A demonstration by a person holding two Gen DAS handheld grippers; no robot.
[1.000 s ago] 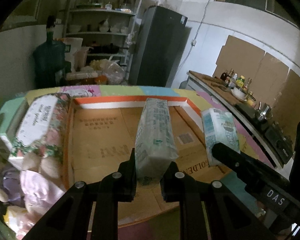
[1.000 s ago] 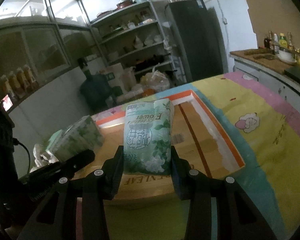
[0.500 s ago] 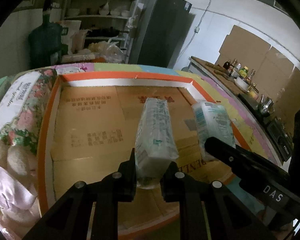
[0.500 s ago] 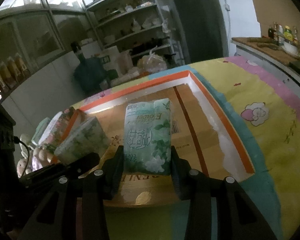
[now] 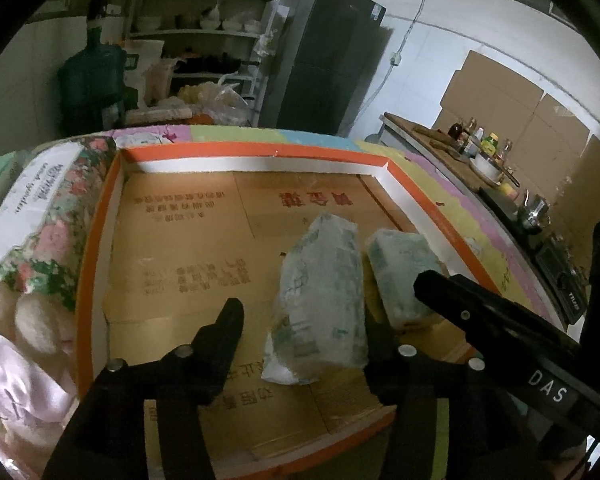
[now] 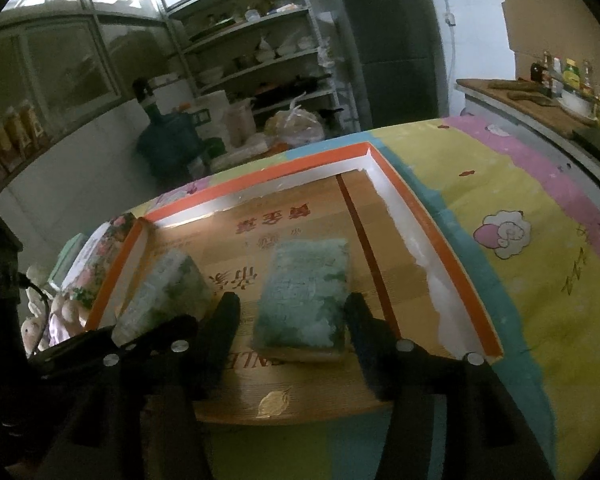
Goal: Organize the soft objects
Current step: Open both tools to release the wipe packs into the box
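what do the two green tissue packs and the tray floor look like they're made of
Both tissue packs look wrapped in thin printed plastic film, judging by the crinkles and faint sheen. The tray floor looks like matte brown corrugated cardboard, with printed lettering and flap seams.

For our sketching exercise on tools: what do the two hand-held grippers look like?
Both are matte black. The left hand-held gripper and right hand-held gripper each have two angular fingers with silver round bolt heads. White letters "DAS" mark the right one's side, seen from the left wrist.
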